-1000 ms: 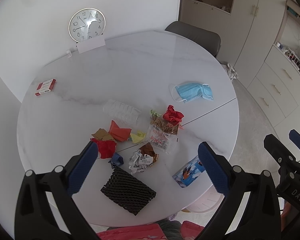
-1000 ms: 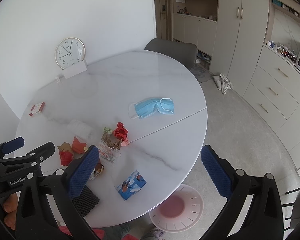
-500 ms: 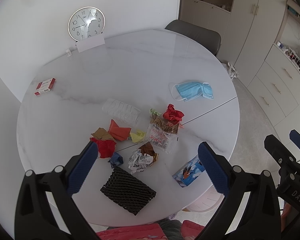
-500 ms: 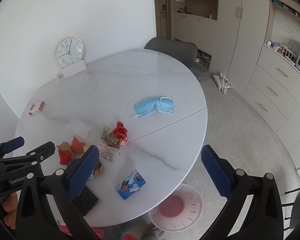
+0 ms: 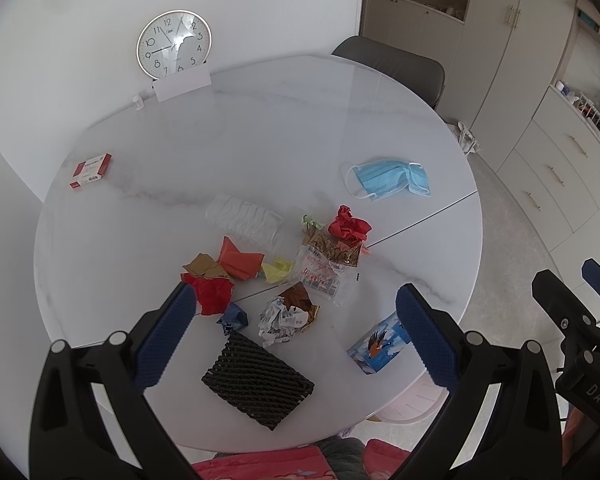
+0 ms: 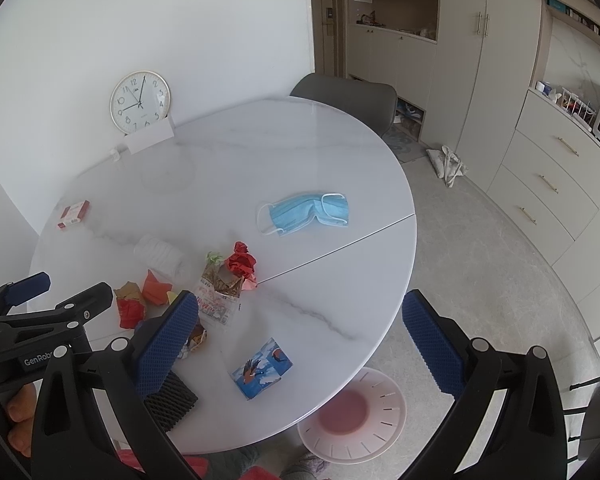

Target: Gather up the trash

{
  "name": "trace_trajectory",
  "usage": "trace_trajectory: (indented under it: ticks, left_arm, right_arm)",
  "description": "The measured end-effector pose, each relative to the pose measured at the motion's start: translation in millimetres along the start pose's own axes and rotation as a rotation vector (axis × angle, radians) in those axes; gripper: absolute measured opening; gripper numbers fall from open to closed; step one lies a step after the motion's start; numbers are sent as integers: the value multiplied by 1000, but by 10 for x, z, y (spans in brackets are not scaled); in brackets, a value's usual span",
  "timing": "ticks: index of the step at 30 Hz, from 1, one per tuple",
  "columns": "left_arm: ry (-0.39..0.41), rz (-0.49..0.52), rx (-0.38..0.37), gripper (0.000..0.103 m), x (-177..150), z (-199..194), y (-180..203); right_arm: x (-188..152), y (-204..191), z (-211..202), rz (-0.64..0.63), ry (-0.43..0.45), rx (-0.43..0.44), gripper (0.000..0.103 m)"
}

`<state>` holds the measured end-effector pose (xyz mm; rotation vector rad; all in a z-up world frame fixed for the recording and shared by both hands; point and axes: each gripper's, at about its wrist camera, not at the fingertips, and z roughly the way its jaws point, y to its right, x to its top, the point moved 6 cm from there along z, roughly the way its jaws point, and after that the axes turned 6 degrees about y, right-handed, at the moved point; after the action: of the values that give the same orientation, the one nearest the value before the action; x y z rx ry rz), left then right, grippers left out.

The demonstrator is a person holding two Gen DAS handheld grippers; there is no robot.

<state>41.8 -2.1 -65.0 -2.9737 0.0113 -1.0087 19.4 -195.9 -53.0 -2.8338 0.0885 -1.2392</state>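
Trash lies on a round white marble table [image 5: 260,128]: a blue face mask [image 5: 388,178], a crushed clear bottle [image 5: 246,220], red crumpled paper [image 5: 348,228], a snack wrapper [image 5: 324,268], orange, red and yellow scraps [image 5: 236,264], a white paper ball [image 5: 280,318], a black foam net [image 5: 258,382] and a small blue bird-print box [image 5: 376,348]. My left gripper [image 5: 296,336] is open, high above the pile. My right gripper [image 6: 300,340] is open, above the box [image 6: 262,368]. A pink bin [image 6: 352,414] stands on the floor under the table's near edge.
A wall clock [image 5: 174,44] and a white card [image 5: 182,84] stand at the table's far side. A red-and-white box [image 5: 90,170] lies at the far left. A grey chair [image 6: 344,98] is behind the table. Cabinets [image 6: 540,168] line the right wall.
Both grippers have barely moved; the views drift only slightly. Both stay open and nothing on the table has shifted.
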Motion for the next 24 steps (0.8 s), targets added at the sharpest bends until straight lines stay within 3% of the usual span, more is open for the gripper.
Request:
trace_trajectory:
  ticks: [24]
  left_arm:
    - [-2,3,-2,96,7,13,3]
  right_arm:
    - [-24,-26,33,-6,-9,1,101]
